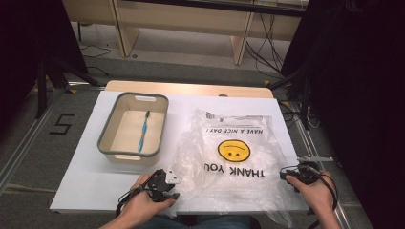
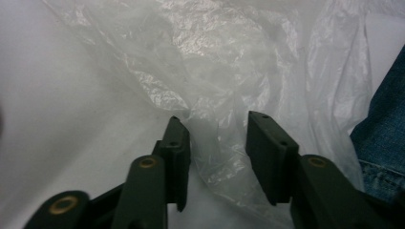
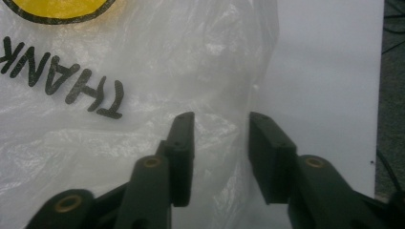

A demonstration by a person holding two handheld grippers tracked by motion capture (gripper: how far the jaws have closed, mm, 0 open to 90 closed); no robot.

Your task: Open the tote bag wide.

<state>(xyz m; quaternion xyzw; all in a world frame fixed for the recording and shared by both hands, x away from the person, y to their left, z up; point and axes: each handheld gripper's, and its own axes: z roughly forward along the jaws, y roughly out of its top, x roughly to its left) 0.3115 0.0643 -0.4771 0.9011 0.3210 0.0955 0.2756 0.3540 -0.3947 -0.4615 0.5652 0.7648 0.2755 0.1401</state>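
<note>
1. A thin, crinkled, translucent plastic bag [image 1: 229, 157] printed with a yellow smiley face and black "THANK YOU" lettering is seen lying flat on the white tabletop [image 1: 86, 176], towards the right half and reaching the near edge.
2. The left gripper [image 1: 165, 183] is held in the person's left hand [image 1: 141, 202] at the bag's near left edge. In the left gripper view, its two black jaws are seen standing apart with a bunched fold of the plastic bag [image 2: 215, 76] between them; a gap shows between the film and the pads, so no grip can be confirmed there.
3. The right gripper [image 1: 293, 174] is held in the person's right hand [image 1: 317, 193] at the bag's near right edge. In the right gripper view, the jaws are likewise parted, with the bag's edge [image 3: 224, 138] lying in the gap; whether the pads press on the film cannot be told, and daylight is visible on both sides.
4. A rectangular beige bin with a grey rim [image 1: 107, 138] is placed on the left half of the table, just beside the bag and apart from it.
5. A blue toothbrush [image 1: 143, 131] is seen lying inside the bin, on its floor, lengthwise.
6. Blue denim [image 2: 382, 138] is visible at the right edge of the left gripper view.
</note>
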